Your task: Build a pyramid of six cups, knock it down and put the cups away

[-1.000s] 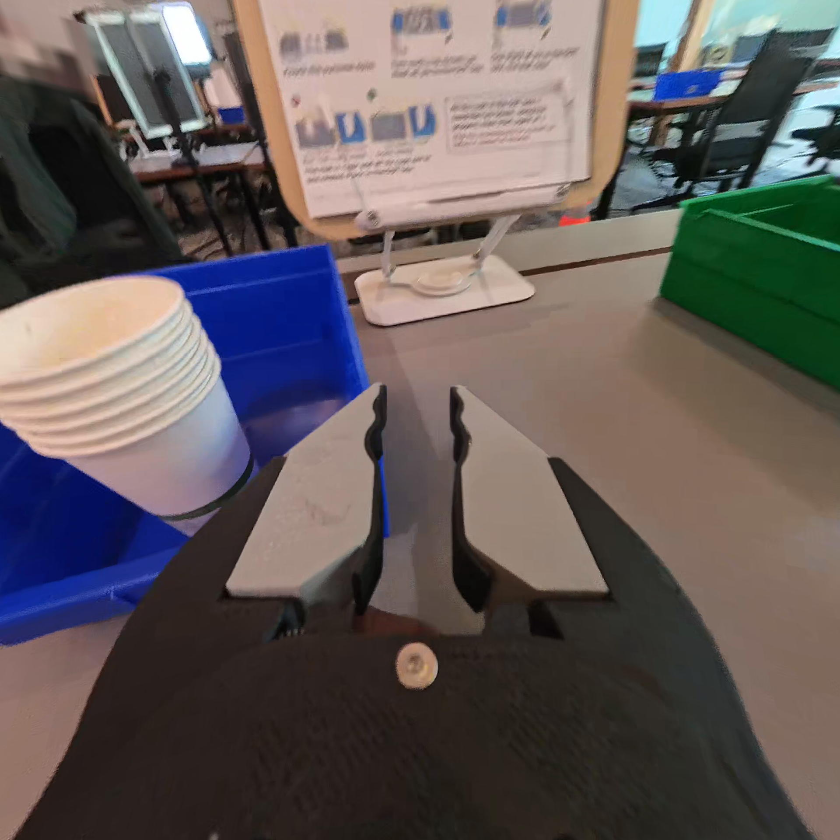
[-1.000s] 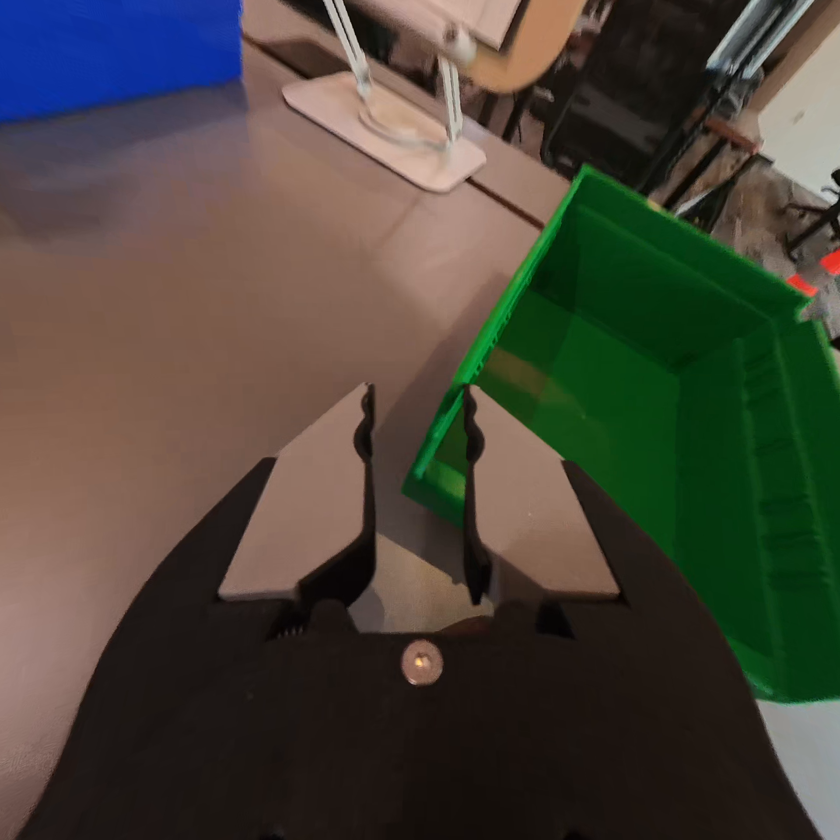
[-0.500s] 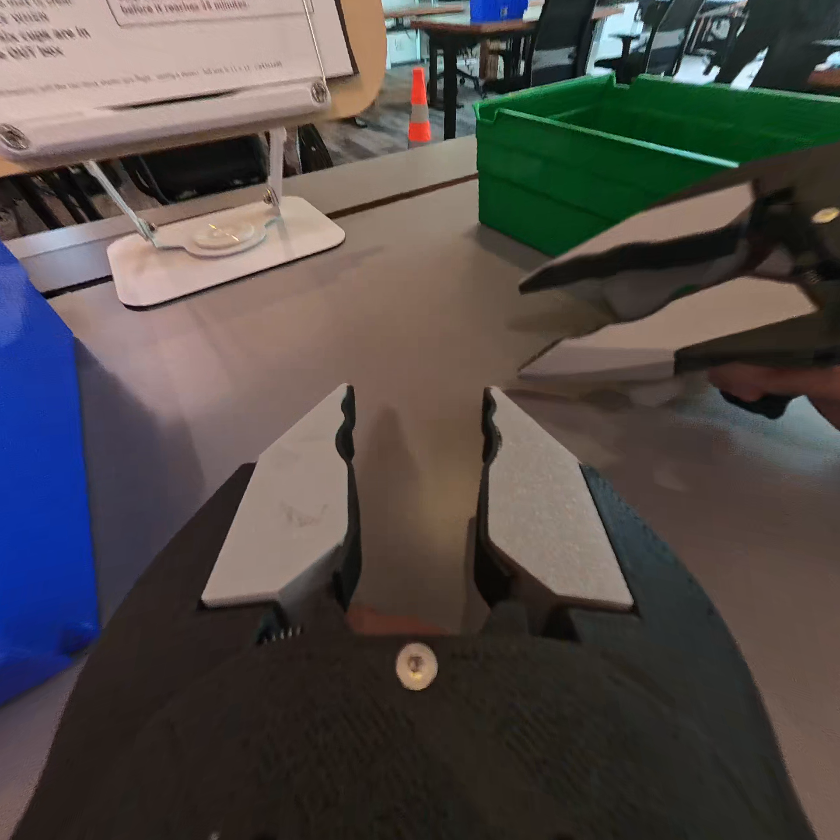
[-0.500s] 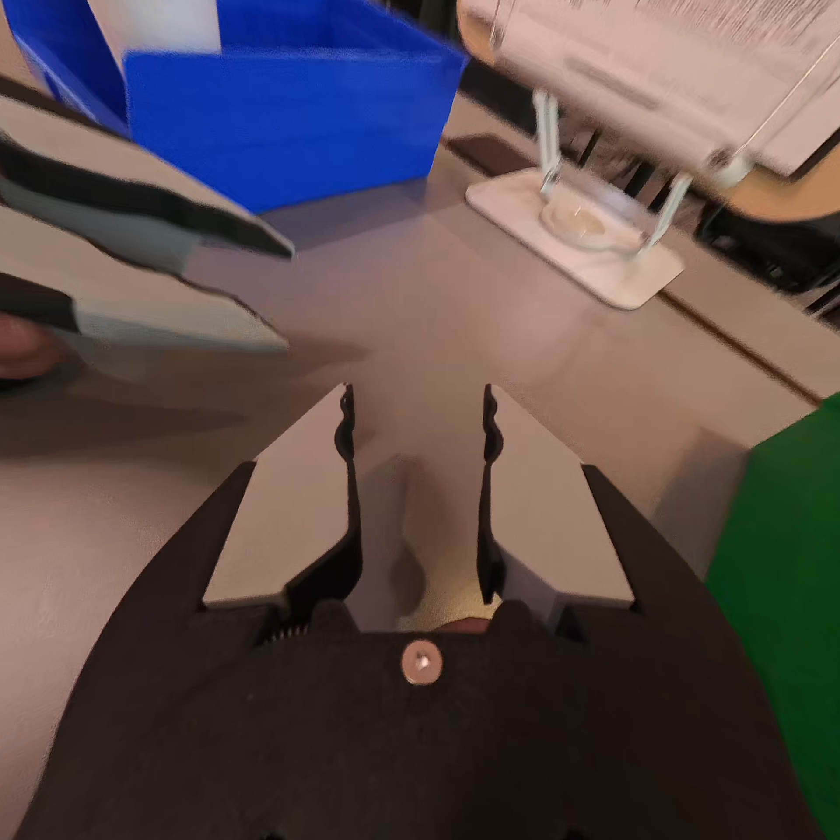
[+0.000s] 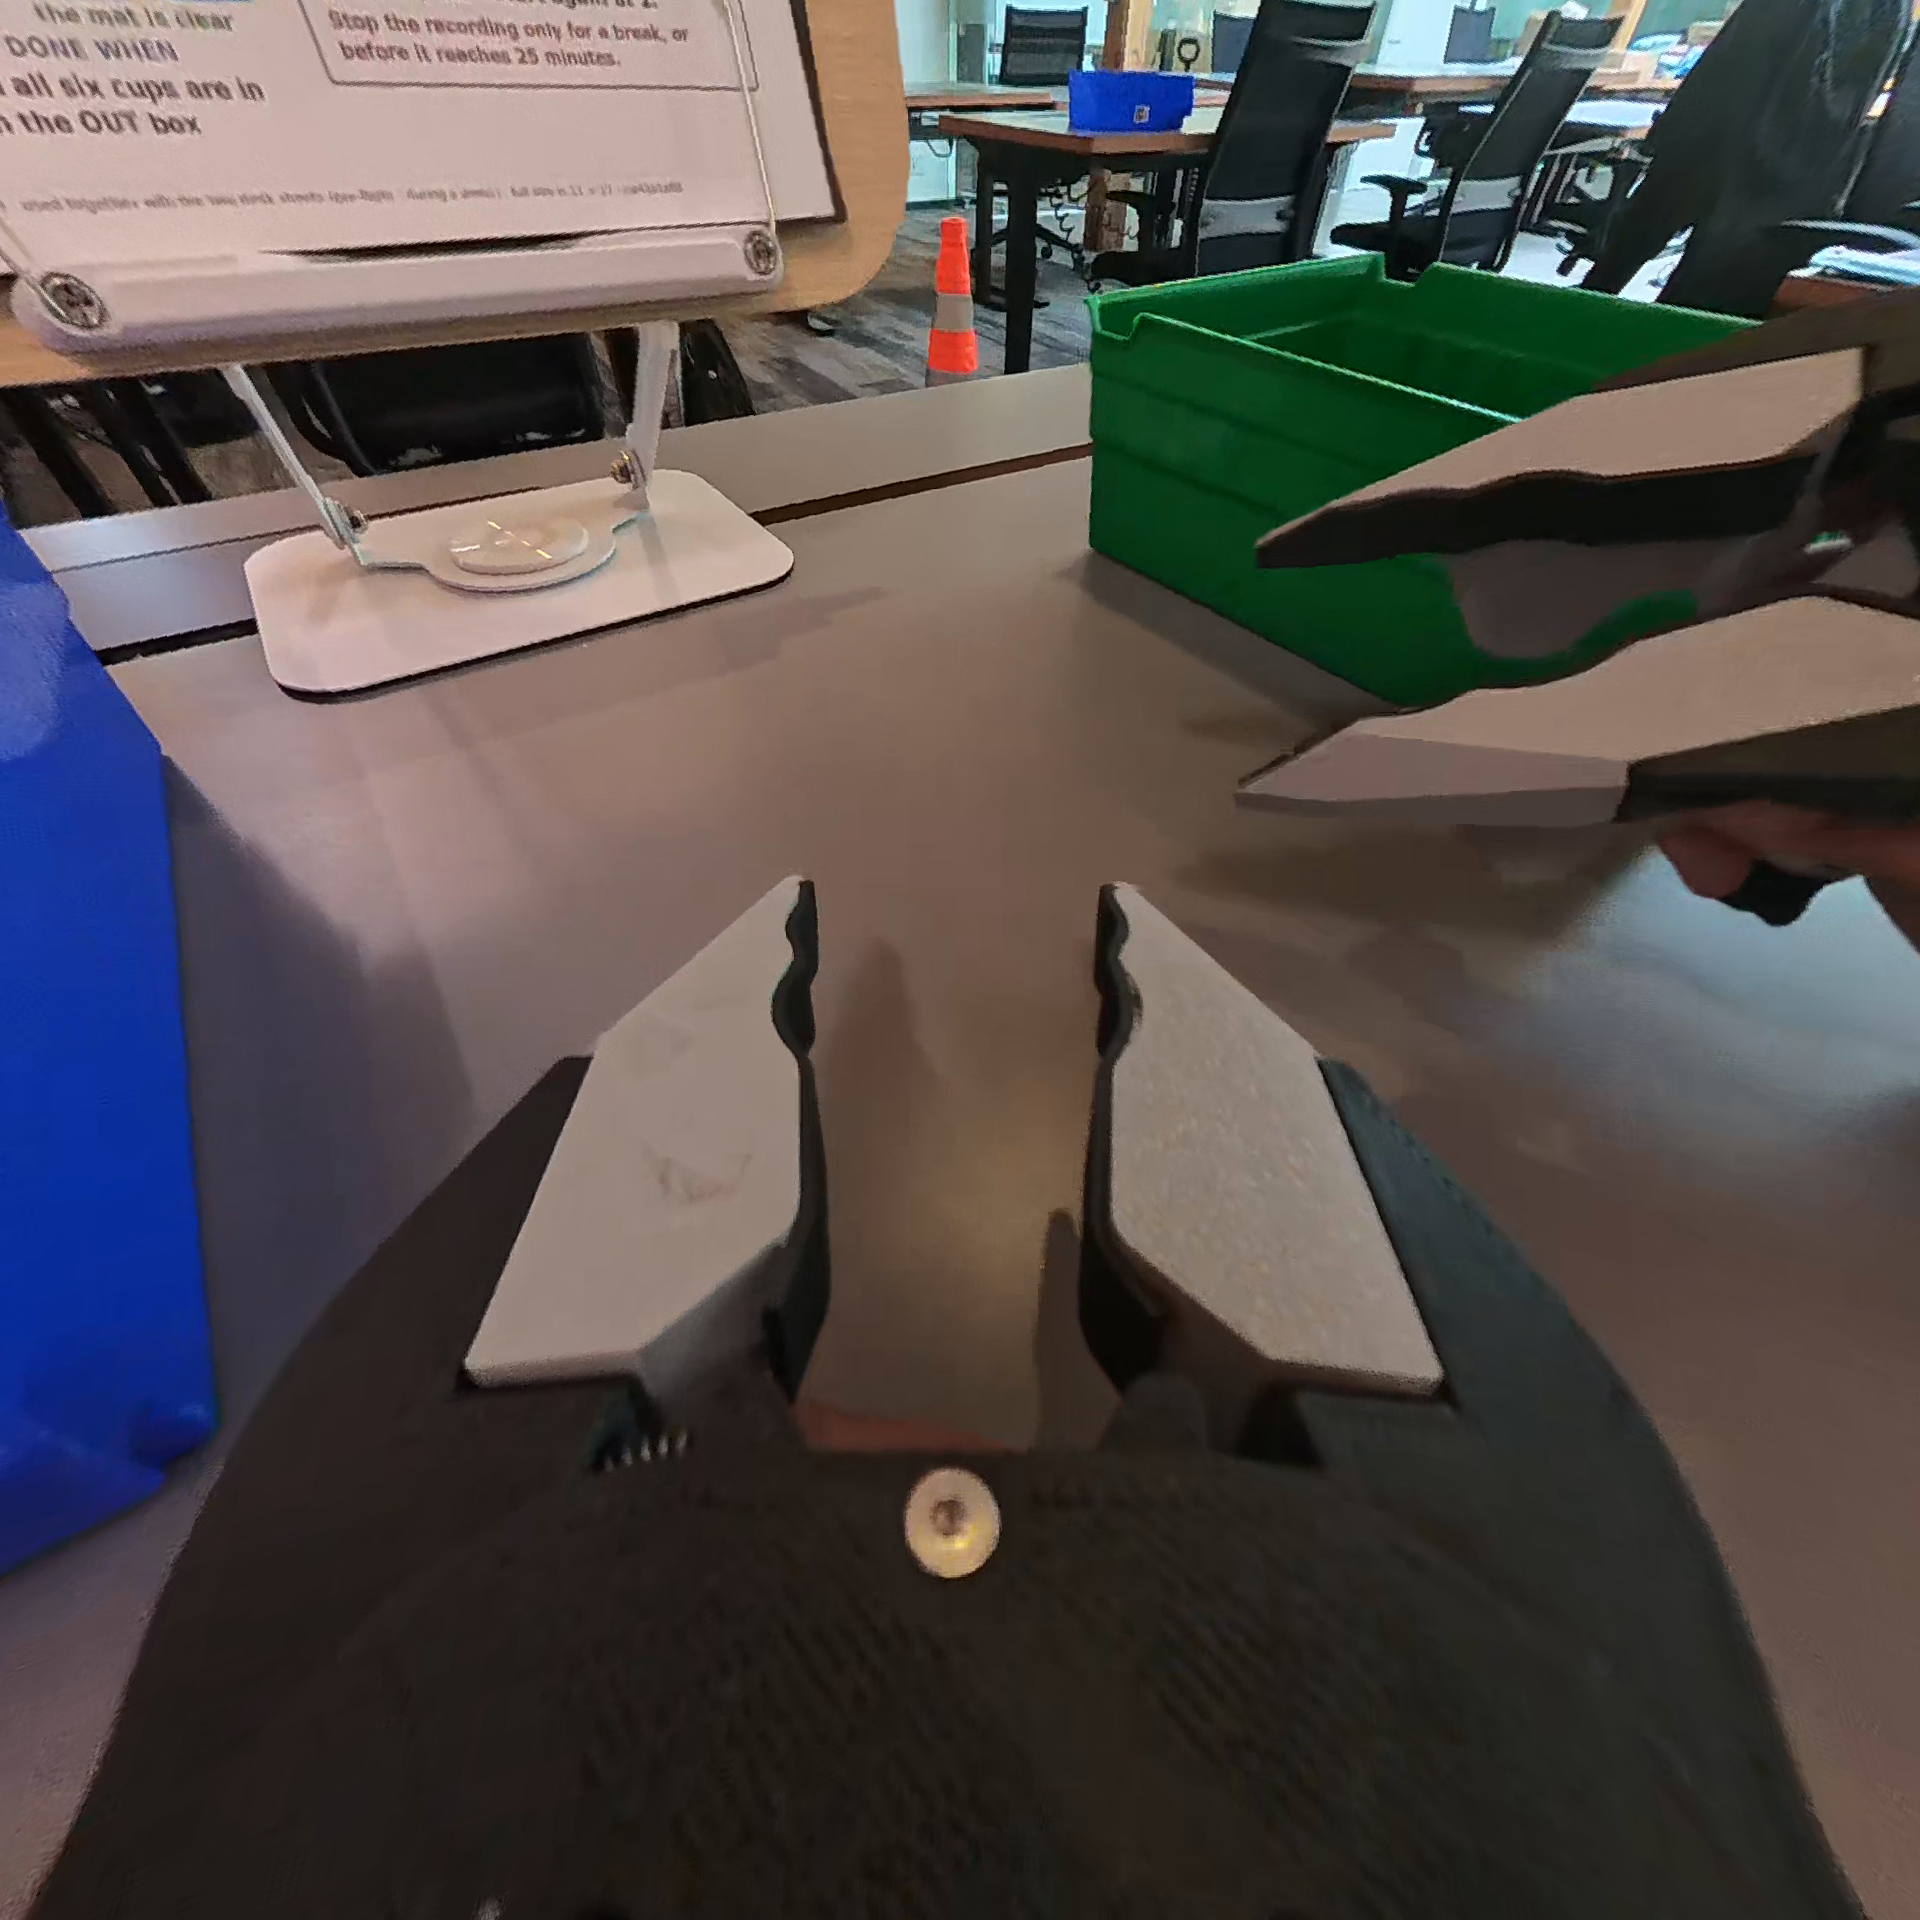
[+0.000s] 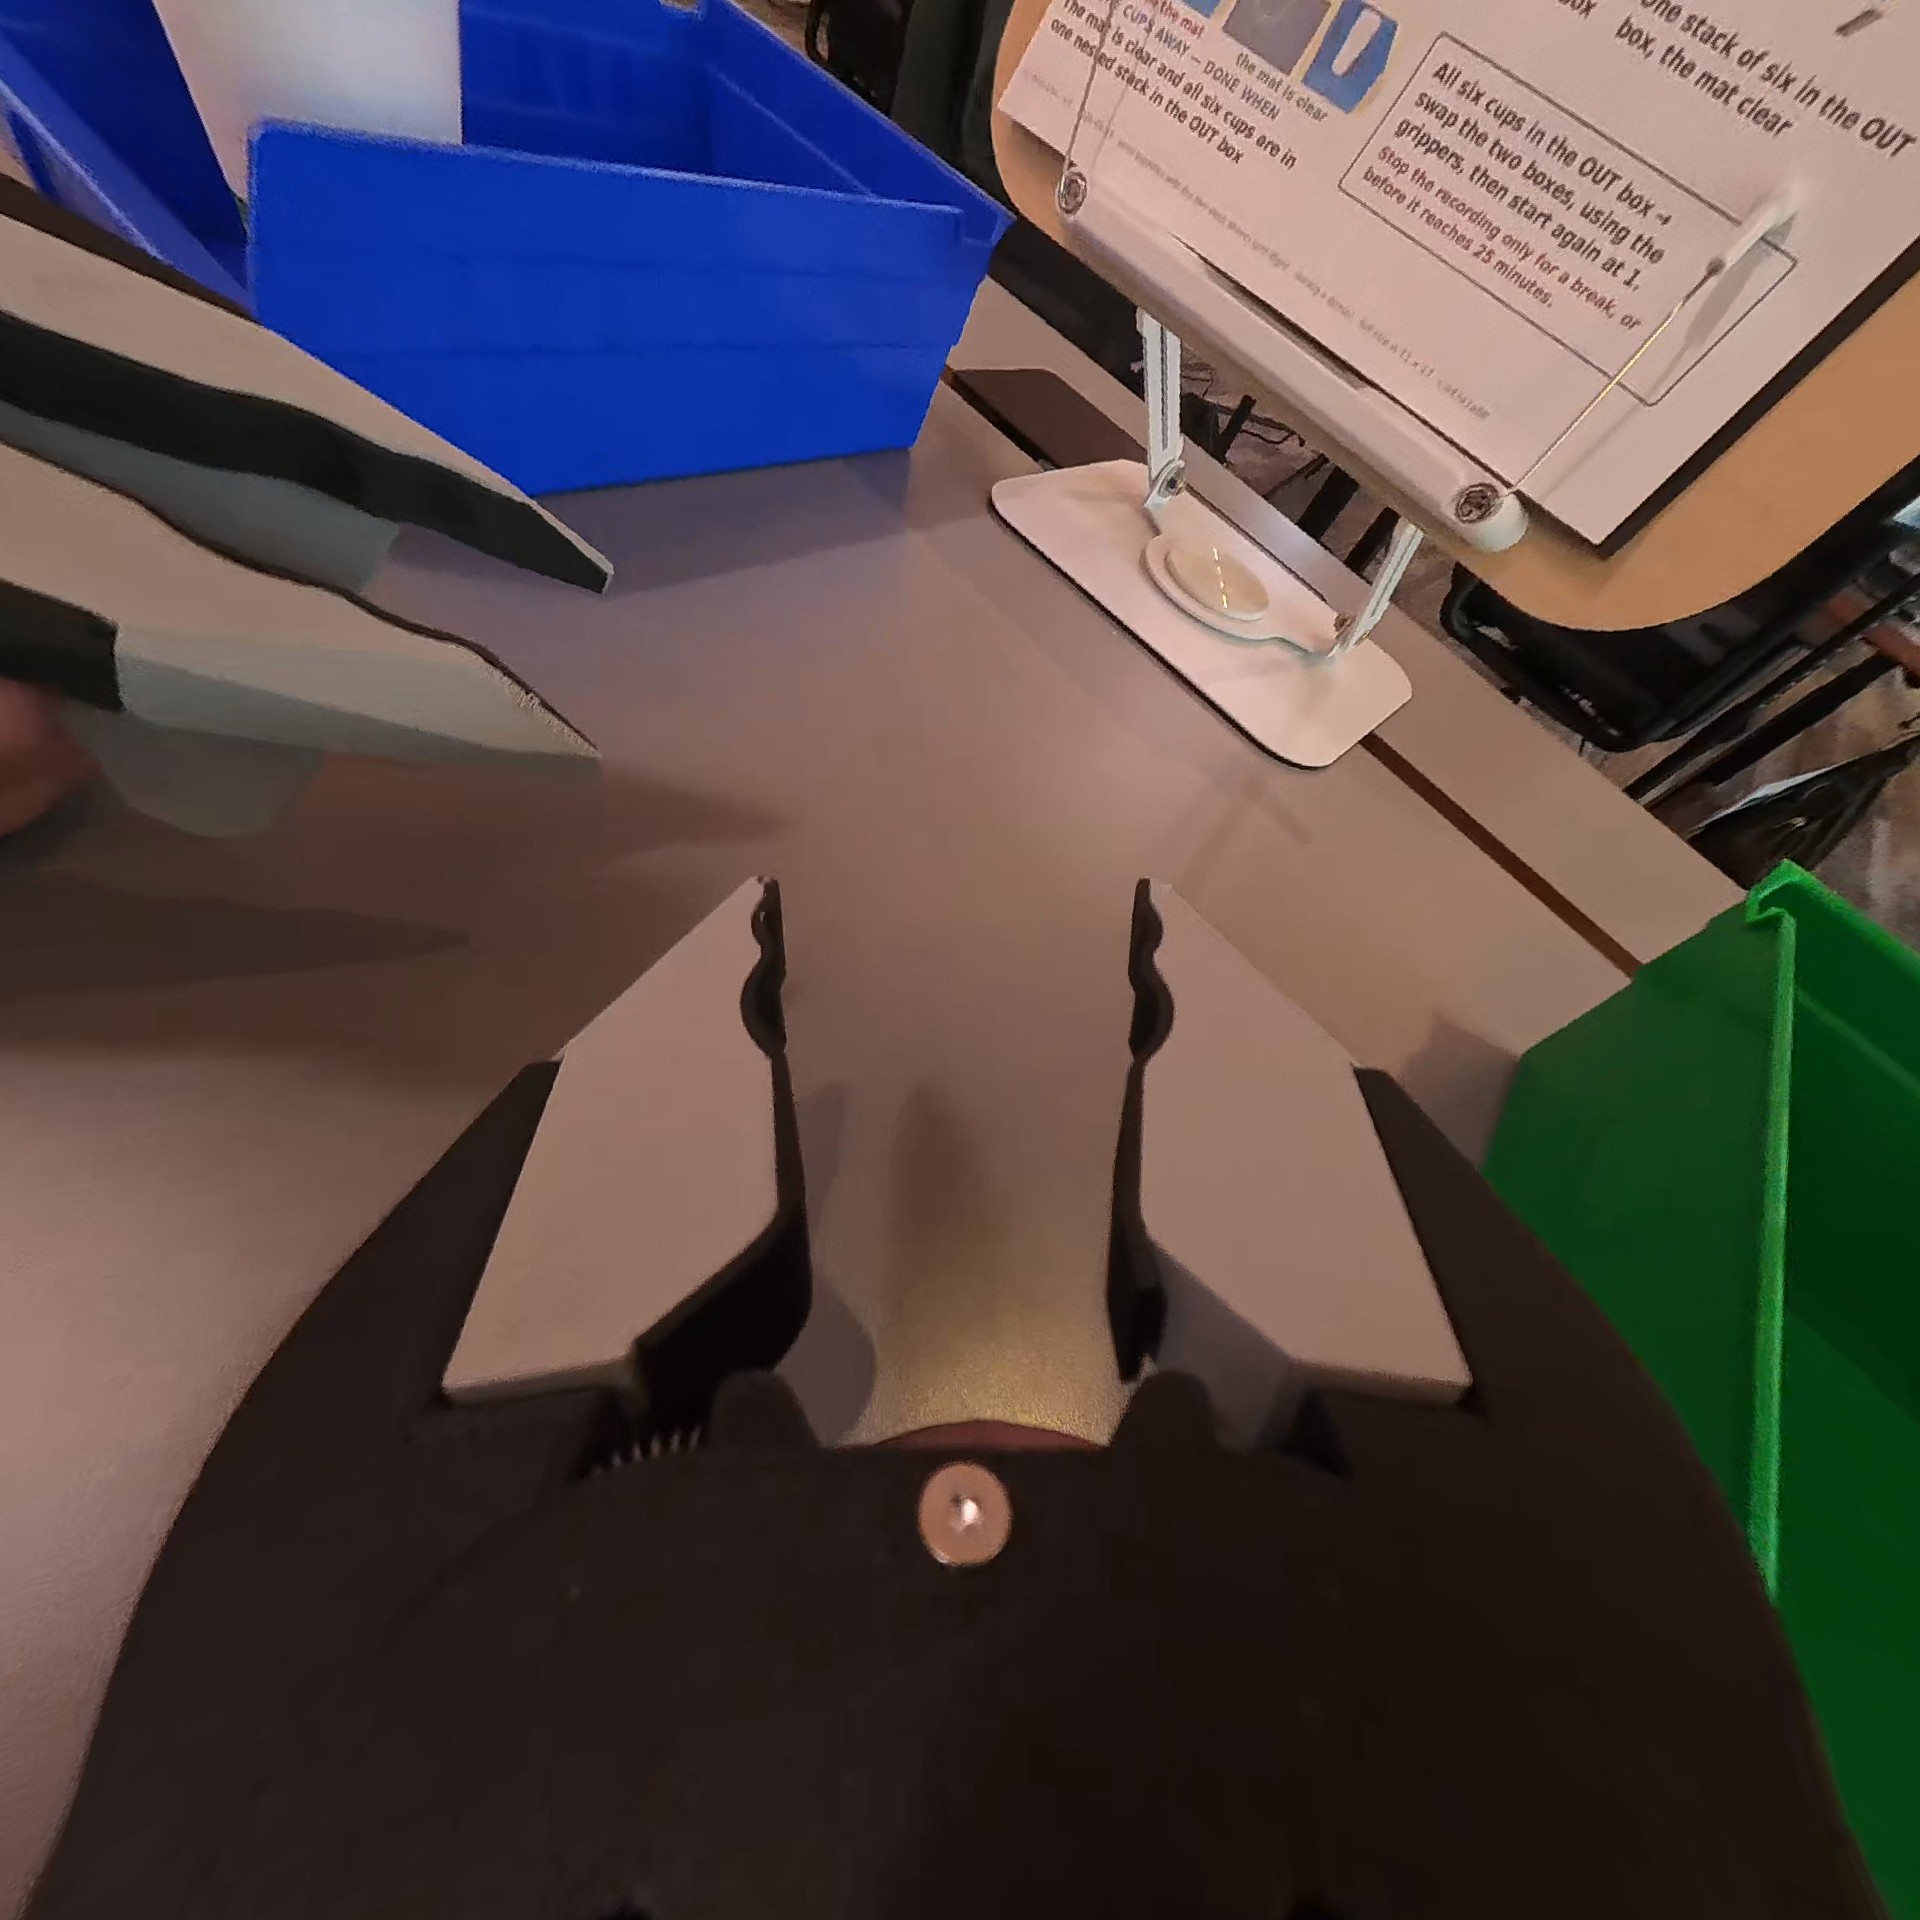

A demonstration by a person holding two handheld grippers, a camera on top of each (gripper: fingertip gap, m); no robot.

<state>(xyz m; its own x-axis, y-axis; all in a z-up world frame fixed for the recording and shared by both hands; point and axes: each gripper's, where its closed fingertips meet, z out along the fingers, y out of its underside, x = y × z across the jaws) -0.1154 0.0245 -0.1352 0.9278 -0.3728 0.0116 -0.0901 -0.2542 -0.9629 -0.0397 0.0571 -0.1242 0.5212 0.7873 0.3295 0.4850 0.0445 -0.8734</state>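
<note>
The white cups (image 6: 322,83), a blurred white shape in the blue bin (image 6: 623,291), sit beyond both empty, part-open grippers, left gripper (image 5: 954,935) and right gripper (image 6: 954,935), which face each other closely over the bare table (image 5: 935,727) and could collide when reaching

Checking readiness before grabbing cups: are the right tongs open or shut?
Open. In the right wrist view the right tongs show bare table between their parted tips, holding nothing.

The blue bin (image 5: 83,1039) is cut by the left edge, the green bin (image 6: 1704,1247) by the right, and a blurred white shape (image 6: 322,73) rises behind the blue wall.
</note>
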